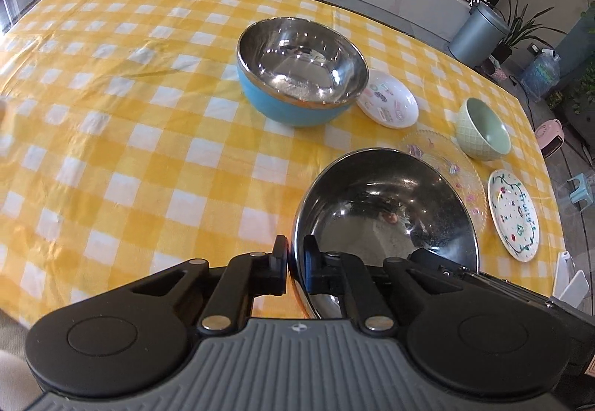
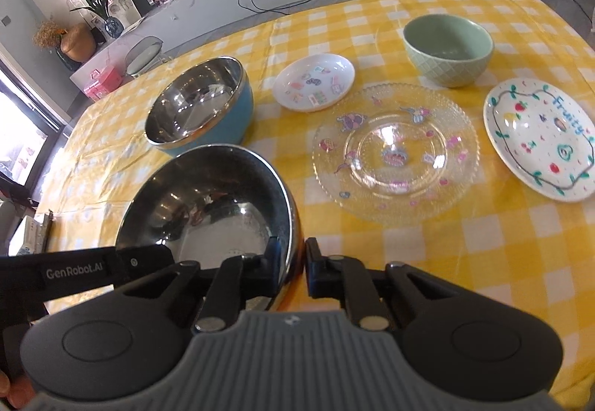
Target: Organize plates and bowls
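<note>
Both grippers are on the same steel bowl (image 2: 208, 210) right now. My left gripper (image 1: 295, 262) is pinched on its left rim, one finger inside and one outside, and my right gripper (image 2: 292, 262) is clamped the same way on the right rim. The bowl looks lifted and tipped a little, near the tabletop's front edge, in front of the blue bowl (image 2: 202, 106).

My guess is this one goes into the blue bowl, which sits toward the middle of the tabletop with its steel inside open and ready. Here's the worry: thin polished rim, two small pinch points, so if my hands drift apart or twist unevenly the bowl could slide out of one grip and swing.

Watch the right side too. The glass plate (image 2: 396, 154) lies just beside the bowl, and a drop or a low swing could clip its edge. The small sticker plate (image 2: 314, 82) is just beside the blue bowl, so a sloppy lowering might knock it. The green bowl (image 2: 448, 48) and the fruit plate (image 2: 539, 145) sit toward the right edge, safely apart.
</note>
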Available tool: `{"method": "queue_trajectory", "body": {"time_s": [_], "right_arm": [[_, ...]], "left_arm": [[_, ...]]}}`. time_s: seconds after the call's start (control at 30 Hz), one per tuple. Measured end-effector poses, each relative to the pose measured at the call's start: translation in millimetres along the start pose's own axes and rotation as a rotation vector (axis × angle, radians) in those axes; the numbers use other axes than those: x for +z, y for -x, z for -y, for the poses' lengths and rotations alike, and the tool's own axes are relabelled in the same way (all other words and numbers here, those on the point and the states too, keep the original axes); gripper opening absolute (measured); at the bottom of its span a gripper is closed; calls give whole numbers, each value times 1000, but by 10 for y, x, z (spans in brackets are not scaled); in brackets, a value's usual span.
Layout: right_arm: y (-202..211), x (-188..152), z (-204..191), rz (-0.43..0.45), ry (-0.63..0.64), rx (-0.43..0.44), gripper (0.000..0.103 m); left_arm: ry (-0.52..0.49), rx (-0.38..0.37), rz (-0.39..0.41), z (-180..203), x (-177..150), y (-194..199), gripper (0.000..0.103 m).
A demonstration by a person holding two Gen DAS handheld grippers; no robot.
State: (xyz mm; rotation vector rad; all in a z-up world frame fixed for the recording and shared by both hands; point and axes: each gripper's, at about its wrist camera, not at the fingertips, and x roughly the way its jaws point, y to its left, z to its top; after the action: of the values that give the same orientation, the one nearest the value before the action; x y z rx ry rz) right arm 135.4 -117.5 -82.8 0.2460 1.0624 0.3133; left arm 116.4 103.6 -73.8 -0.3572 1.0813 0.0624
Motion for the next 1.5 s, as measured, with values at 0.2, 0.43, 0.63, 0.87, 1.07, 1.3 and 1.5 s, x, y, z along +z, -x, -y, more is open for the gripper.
{"method": "queue_trajectory", "body": {"time_s": [0.2,0.43,0.63,0.87,1.07,1.3,1.5], "right_arm": [[127,-201,15,-13,-25,5,12],[69,-343,-41,-27,-22,6,13],[-19,-331,-87,-41,-6,-1,12],[-90,-342,-109,-57,3,-12,12],[-113,-356,-127,-58,29,-27,12],[-63,-348,-162,-37,61,-31,39],[36,-333,-112,-23,55,-27,52]], "left_arm": [[19,10,-4,-46,-166,46,8],[50,29,-13,-155,-231,5,7],[64,44,-28,-197,-237,-75,7],[64,51,-41,-222,-242,-127,7],[53,57,-39,-198,-233,-144,8],[71,82,-25,-209,-210,-128,33],[60,102,47,-157,-183,21,57]]}}
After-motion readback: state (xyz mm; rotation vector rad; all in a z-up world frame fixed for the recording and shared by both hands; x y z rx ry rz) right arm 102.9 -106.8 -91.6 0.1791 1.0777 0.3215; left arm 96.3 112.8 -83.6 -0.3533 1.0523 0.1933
